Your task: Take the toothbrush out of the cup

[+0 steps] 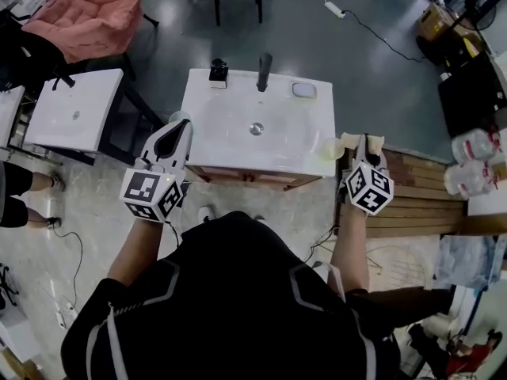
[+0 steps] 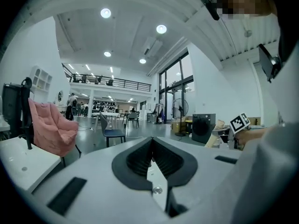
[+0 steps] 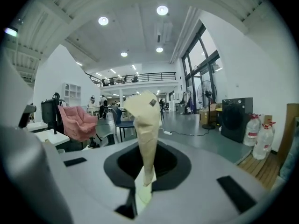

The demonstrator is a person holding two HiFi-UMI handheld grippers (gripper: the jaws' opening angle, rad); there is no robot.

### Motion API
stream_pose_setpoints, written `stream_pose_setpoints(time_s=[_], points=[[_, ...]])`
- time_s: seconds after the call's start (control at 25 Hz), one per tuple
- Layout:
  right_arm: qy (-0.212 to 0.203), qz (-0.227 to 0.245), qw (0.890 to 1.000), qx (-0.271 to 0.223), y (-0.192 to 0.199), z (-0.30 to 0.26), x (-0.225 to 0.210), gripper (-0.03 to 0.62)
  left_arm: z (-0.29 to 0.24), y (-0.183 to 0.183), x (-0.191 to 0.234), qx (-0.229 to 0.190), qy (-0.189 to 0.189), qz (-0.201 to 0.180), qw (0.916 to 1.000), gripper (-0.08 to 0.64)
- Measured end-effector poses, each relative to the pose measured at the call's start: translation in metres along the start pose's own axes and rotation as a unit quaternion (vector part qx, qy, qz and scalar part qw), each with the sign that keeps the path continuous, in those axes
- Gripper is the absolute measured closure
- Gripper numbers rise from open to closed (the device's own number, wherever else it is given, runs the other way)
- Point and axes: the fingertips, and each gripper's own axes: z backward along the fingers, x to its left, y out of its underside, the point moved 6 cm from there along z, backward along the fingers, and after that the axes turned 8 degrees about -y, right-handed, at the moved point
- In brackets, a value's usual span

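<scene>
My right gripper [image 1: 363, 144] hangs by the front right corner of the white sink top [image 1: 230, 145], shut on a cream-coloured tapering thing [image 3: 144, 134] that stands up from its jaws, with a small dark tag near its top. I cannot tell what this thing is. Bits of the cream thing [image 1: 349, 141] show beside the jaws in the head view. A pale yellowish cup-like thing [image 1: 326, 149] sits on that corner, just left of the gripper. My left gripper [image 1: 179, 122] is shut and empty at the sink top's front left corner.
On the sink top stand a dark tap [image 1: 264, 71], a small black thing [image 1: 218, 71] and a grey dish [image 1: 304, 90]. A second white top [image 1: 75, 109] stands at the left, wooden planks [image 1: 420, 188] and water bottles [image 1: 475, 165] at the right, a pink chair [image 1: 91, 14] behind.
</scene>
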Motion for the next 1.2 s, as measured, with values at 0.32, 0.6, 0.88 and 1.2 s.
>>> stream_pose_setpoints(time_s=[0.32,0.6,0.88,1.2], points=[[-0.019,0.030,0.999,-0.031,-0.056,0.032,0.024,0.572,-0.023,-0.011,0.007,-0.013,0.039,0.004,0.9991,0.555],[-0.028,0.050,0.998,-0.037,-0.071,0.042,0.040,0.574,-0.029,-0.013,0.017,-0.018,0.042,0.002,0.9989,0.555],[-0.034,0.046,0.998,-0.034,-0.073,0.045,0.043,0.574,-0.032,-0.012,0.021,-0.018,0.036,-0.004,0.9992,0.555],[-0.070,0.070,0.995,-0.033,-0.081,0.040,0.059,0.577,-0.019,-0.005,0.062,-0.043,-0.029,0.004,0.9987,0.554]])
